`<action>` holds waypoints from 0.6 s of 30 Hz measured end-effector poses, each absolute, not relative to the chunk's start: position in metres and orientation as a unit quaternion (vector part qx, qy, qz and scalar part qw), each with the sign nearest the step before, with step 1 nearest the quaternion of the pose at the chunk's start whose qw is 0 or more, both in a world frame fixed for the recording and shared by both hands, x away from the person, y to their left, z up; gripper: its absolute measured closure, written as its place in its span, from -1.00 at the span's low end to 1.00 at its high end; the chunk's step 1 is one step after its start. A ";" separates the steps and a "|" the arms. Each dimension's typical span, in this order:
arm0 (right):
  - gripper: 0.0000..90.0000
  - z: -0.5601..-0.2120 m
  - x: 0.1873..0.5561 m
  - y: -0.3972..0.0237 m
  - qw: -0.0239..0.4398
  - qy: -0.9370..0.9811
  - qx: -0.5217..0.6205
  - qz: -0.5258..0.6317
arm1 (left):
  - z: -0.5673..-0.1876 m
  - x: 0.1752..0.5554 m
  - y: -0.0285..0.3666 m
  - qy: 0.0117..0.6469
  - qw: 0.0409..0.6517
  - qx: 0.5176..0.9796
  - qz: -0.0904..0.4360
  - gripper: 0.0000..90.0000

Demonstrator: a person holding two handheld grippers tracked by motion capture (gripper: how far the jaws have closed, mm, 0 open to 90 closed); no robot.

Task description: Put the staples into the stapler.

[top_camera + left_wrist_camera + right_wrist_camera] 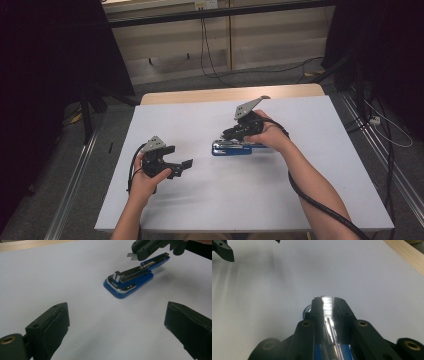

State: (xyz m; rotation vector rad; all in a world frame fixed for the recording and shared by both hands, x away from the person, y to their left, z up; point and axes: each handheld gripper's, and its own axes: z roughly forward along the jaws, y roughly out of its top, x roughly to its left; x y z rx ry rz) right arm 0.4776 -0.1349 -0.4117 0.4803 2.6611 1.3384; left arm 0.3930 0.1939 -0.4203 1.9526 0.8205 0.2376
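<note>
Right fingers point(327, 305) pinch staple strip point(327, 306) | left fingers point(115, 332) wide, empty | stapler point(130, 280) open

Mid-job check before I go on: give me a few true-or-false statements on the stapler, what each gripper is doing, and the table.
1. The blue stapler lies open on the white table. True.
2. The right gripper has its jaws closed on a strip of staples. True; the shiny strip sits between them, above the stapler's magazine.
3. The left gripper clamps the stapler's base. False; its jaws stand wide open, apart from the stapler.
4. The stapler is red. False; it is blue with bright metal parts.
5. A sheet of paper sits under the stapler's head. False; it lies directly on the bare table.
</note>
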 end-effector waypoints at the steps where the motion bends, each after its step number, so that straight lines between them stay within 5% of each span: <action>1: 0.76 -0.412 0.478 -0.135 0.063 0.881 0.158 0.441 | -0.420 0.393 0.194 0.337 0.484 0.802 0.097 -0.86; 18: 0.76 -0.418 0.482 -0.125 0.065 0.902 0.125 0.408 | -0.421 0.394 0.195 0.338 0.484 0.801 0.097 -0.87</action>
